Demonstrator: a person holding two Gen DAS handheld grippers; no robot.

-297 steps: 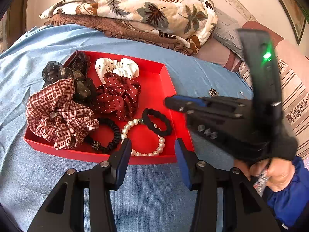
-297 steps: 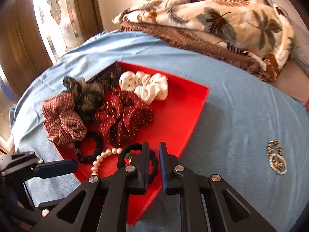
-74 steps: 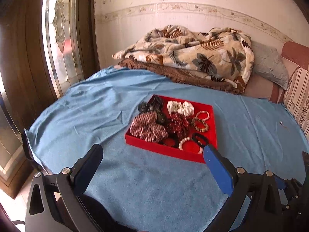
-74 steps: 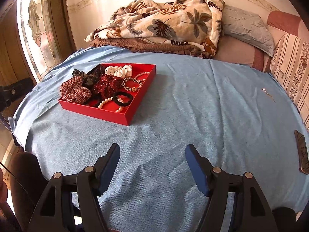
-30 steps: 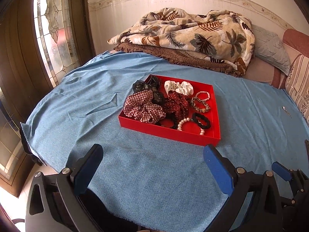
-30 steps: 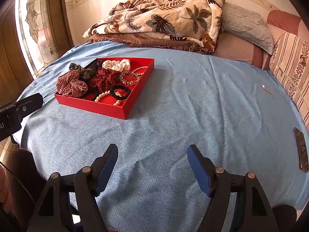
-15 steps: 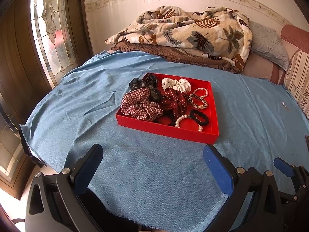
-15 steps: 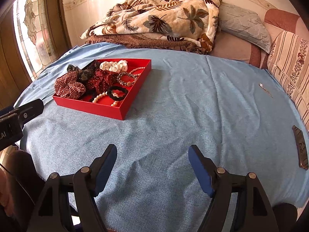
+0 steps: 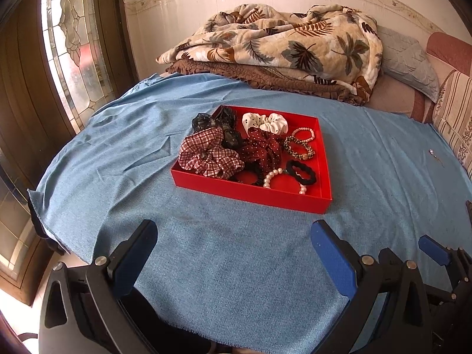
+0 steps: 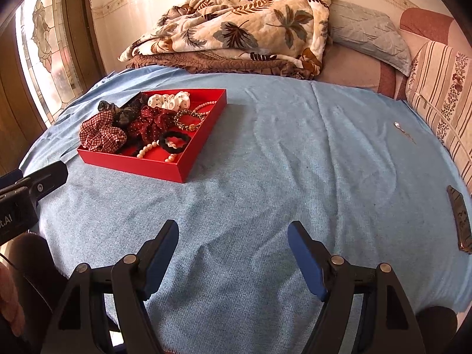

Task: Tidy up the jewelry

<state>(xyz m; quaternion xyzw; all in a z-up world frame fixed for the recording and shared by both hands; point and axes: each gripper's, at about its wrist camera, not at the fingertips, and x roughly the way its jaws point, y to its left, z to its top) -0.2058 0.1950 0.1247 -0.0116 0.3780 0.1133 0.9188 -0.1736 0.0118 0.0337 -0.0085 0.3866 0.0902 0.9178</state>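
Observation:
A red tray (image 9: 250, 191) (image 10: 132, 163) sits on the blue cloth and holds a plaid scrunchie (image 9: 206, 155), a dark red dotted scrunchie (image 9: 262, 150), a white scrunchie (image 9: 265, 122), a pearl bracelet (image 9: 273, 175), a black hair tie (image 9: 301, 172) and beaded bracelets (image 9: 299, 147). My left gripper (image 9: 233, 236) stands open near the cloth's front edge, well short of the tray, with nothing between its fingers. My right gripper (image 10: 233, 236) is also open and empty, over bare cloth to the right of the tray. A small silver piece (image 10: 398, 125) lies far right on the cloth.
A folded leaf-print quilt (image 9: 280, 50) and pillows (image 10: 365, 35) lie at the back. A stained-glass window (image 9: 70, 44) stands on the left. A striped cushion (image 10: 442, 94) lines the right side, and a dark flat object (image 10: 460, 218) rests at the cloth's right edge.
Since ten seconds ago both grippers have drawn far back from the tray and opened wide, and beaded bracelets now lie in it. Over the last second the view barely shifts.

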